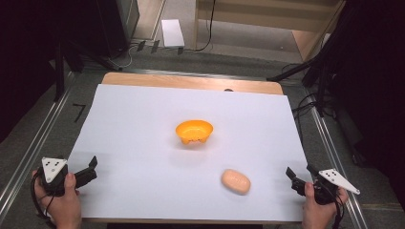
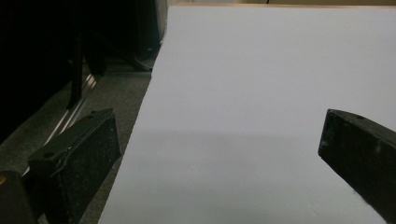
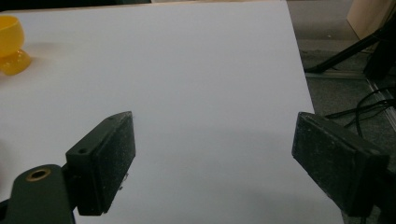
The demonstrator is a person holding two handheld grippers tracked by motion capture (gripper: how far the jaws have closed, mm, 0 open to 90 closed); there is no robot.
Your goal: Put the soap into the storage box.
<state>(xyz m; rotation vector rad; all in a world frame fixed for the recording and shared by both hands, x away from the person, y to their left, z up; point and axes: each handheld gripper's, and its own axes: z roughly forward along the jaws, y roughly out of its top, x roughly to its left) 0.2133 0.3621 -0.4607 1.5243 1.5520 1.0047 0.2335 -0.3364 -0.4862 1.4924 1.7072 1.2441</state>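
1. High view is showing a wooden table [image 1: 191, 80] covered by a large white paper sheet [image 1: 143, 143], with a person's hands coming in at the two near corners.
2. The left gripper [image 1: 91, 168], black with a grey three-cornered plate on top, is sitting in the person's left hand [image 1: 64, 200] over the sheet's near left corner, pointing inward across the sheet.
3. Left gripper view is showing its two black jaws standing wide apart, with nothing but bare white sheet between them.
4. The right gripper [image 1: 298, 174] is resting in the right hand [image 1: 317, 210] at the near right corner, aiming toward the middle of the table.
5. Right gripper view [image 3: 212, 154] is showing its jaws standing apart too, gripping nothing, with bare sheet between the pads.
6. A pale orange, oval, bread-like lump [image 1: 235, 182] is lying on the sheet near the front edge, nearer the right gripper than the left, and touching neither.
7. A glossy orange plastic bowl [image 1: 194, 131] on small rounded feet is standing upright near the centre of the sheet, well apart from the lump and both grippers; its edge is peeking in at the upper left of the right gripper view [image 3: 11, 44].
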